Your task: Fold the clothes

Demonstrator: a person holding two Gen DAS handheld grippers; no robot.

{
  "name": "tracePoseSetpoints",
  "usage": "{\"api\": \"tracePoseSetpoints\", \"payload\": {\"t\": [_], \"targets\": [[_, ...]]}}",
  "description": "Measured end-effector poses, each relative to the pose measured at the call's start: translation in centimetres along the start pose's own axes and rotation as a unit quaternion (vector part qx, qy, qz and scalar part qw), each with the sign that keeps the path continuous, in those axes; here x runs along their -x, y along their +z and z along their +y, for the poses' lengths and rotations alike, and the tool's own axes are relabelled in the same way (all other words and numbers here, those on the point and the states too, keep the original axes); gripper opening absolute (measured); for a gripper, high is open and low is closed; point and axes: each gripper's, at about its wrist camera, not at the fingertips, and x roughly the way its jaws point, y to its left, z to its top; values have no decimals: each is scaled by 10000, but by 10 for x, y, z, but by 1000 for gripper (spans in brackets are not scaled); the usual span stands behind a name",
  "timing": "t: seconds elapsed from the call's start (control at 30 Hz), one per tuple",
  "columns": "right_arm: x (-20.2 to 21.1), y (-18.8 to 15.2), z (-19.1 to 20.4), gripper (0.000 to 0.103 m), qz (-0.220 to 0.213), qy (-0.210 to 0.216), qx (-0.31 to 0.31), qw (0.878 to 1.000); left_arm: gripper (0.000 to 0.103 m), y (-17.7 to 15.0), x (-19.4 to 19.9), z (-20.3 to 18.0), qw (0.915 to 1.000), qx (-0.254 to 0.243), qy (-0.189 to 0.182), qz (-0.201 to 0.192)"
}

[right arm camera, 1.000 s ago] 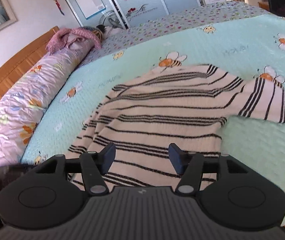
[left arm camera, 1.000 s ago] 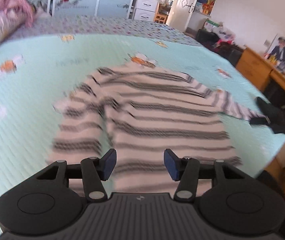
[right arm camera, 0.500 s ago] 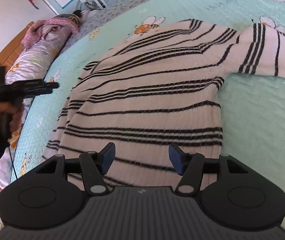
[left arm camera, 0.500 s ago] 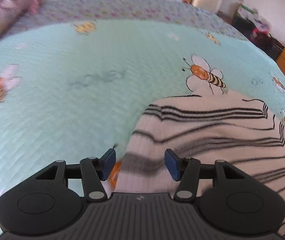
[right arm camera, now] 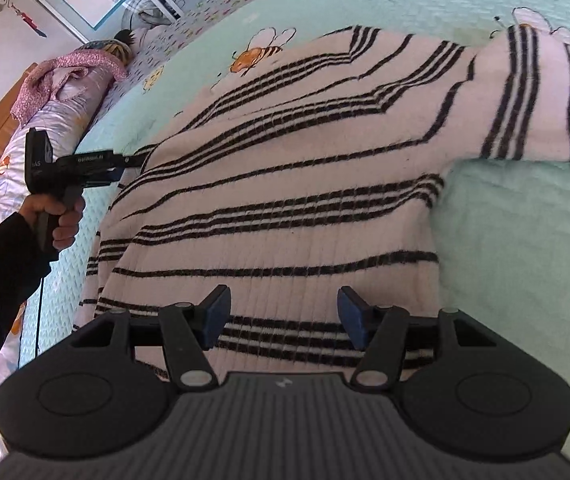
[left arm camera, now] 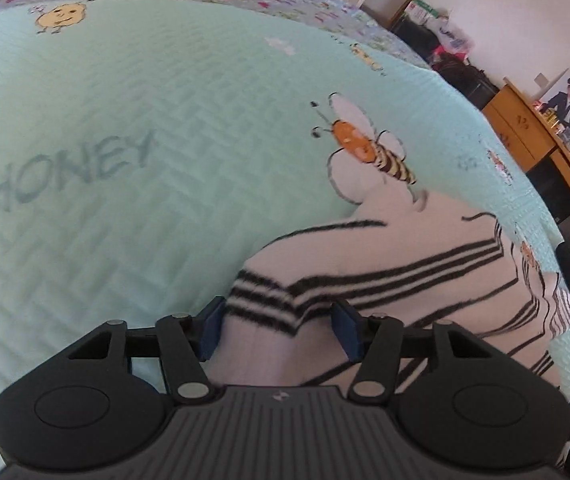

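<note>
Striped sweater point(right arm camera: 285, 184) is lying spread, front or back up we cannot tell, on the mint bee-print bedspread point(left arm camera: 125, 160), one sleeve point(right arm camera: 545, 96) stretching out toward the right edge of the right wrist view. We are holding the left gripper point(left arm camera: 279, 330) with its jaws apart around a banded fold of knit at the garment's left side, the blue pads point(left arm camera: 209, 328) flanking the cloth without pinching it. We are hovering the right gripper point(right arm camera: 283, 318) over the hem, jaws likewise spread and holding nothing. The person's hand point(right arm camera: 55, 216) is showing at the left of the right wrist view, gripping the other tool's handle. We are judging the knit soft, fuzzy and light, likely to sag and stretch when lifted, so thick edges such as hem, cuff or shoulder seam are looking like the surest places to pinch.
</note>
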Motion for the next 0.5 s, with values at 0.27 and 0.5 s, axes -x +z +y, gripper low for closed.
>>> {"api": "tracePoseSetpoints", "payload": {"t": [0.27,0.5], "targets": [[1,5,5,61,-94,-29,33,9999,10,-2,0,-34,9953,-281,800,-461],[13,24,9,61,-437,-108,295,9985,6,47,64,-33,9738,-913,1760,-1117]]}}
